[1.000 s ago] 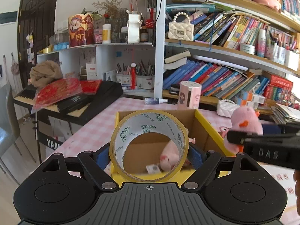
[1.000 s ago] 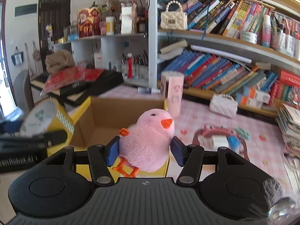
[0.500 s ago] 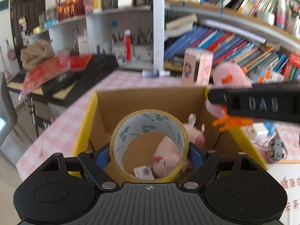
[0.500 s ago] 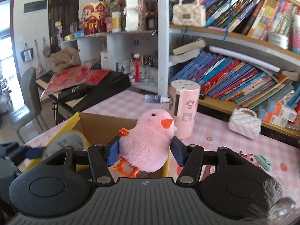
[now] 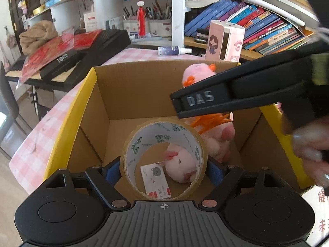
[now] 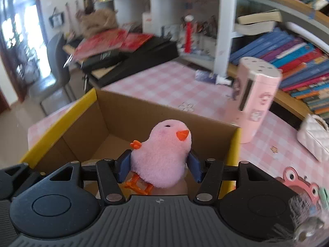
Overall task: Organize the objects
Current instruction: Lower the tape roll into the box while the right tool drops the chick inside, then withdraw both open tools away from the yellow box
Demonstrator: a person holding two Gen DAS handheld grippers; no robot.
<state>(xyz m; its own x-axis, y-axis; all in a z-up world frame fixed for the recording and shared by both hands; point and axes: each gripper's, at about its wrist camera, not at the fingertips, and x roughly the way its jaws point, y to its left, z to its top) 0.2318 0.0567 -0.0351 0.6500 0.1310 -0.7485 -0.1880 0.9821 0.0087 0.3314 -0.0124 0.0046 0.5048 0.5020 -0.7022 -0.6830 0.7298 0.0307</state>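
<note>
Since 1 s ago both grippers have come fwd & tipped down, so the cardboard box (image 5: 96,111) w/ yellow rim now sits under them. Tape roll (image 5: 163,159) stands on edge, hole axis along the view; pink chick (image 6: 162,156) upright, beak up-right. Left gripper (image 5: 163,164) jaws wide, clamped on the roll over the box interior; right gripper (image 6: 159,167) part-closed, squeezing the chick above the box

"DAS" is showing in raised letters on the black right gripper (image 5: 198,100) arm crossing the left wrist view. Red Chinese characters on white paper (image 5: 322,212) at right edge are cut off, unreadable. Book spines too blurred.
</note>
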